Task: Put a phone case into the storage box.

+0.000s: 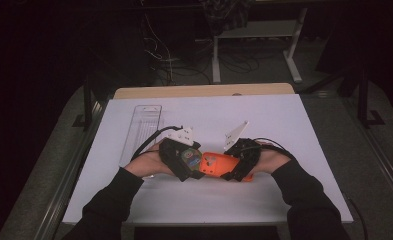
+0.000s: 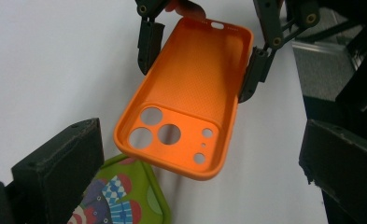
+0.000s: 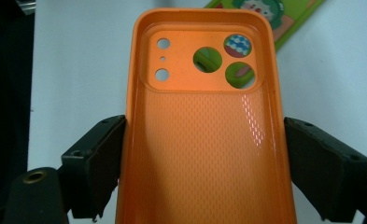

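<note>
Gripping the orange phone case (image 3: 204, 140) across its width, the right gripper (image 3: 204, 168) has one black pad pressed against each long side wall, so its jaws stand wide but are closed on the case. Seen from the left gripper view, those same two pads clamp the case (image 2: 190, 98) near its plain end, and the case hangs tilted above the white worktop (image 2: 45, 60) with its hollow inside facing the camera.

Bright orange all over, the case has rounded corners, a raised rim and a fine dotted texture on its inner floor. At the camera end sits a smooth recessed panel with three large round holes and three smaller ones beside them. A slot is cut into the short wall at the gripped end.

Just under the camera end of the orange case lies a green phone case (image 2: 125, 196) printed with a colourful cartoon pattern; parts of it show through the large holes in the right gripper view. Whether the two cases touch I cannot tell.

Open and holding nothing, the left gripper (image 2: 200, 172) has its jaws spread well apart, with the camera end of the orange case in front of them and clear of both pads. From the high view both hands meet near the front middle of the worktop, the left gripper (image 1: 181, 157) and right gripper (image 1: 241, 157) with the orange case (image 1: 216, 164) between them. A clear plastic tray (image 1: 141, 127) lies farther back on the left.
</note>
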Available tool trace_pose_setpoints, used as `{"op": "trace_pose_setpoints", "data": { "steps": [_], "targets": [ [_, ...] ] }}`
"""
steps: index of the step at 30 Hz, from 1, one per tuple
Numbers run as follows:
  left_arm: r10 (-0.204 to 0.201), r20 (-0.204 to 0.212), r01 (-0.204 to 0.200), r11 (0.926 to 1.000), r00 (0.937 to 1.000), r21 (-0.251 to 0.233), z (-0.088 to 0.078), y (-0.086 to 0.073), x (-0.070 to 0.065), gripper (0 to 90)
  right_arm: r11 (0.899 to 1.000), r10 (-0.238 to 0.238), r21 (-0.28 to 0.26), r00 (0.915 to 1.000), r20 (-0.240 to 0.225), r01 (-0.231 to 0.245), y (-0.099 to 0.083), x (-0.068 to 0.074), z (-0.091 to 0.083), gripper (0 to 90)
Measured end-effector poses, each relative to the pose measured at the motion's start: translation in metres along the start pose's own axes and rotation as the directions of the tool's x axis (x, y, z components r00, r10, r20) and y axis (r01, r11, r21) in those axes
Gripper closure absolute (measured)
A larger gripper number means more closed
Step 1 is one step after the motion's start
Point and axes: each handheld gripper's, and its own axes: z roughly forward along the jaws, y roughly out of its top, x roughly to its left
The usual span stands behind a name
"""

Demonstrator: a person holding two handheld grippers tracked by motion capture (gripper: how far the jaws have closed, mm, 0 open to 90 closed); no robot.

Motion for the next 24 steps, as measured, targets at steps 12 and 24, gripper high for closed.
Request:
{"op": "trace_pose_setpoints", "data": {
  "steps": [12,24],
  "targets": [
    [0.075,0.052,-0.078,0.9959,0.9958,0.046,0.006,-0.002,-0.005,0.0,0.998,-0.056,0.015,0.9968,-0.057,0.057,0.011,0.013,0.011,15.1],
    [0.094,0.06,-0.1,0.9891,0.9937,0.108,0.018,-0.006,-0.009,0.0,0.993,-0.117,-0.006,0.9902,-0.076,0.117,0.024,0.026,0.01,15.1]
  ]
}}
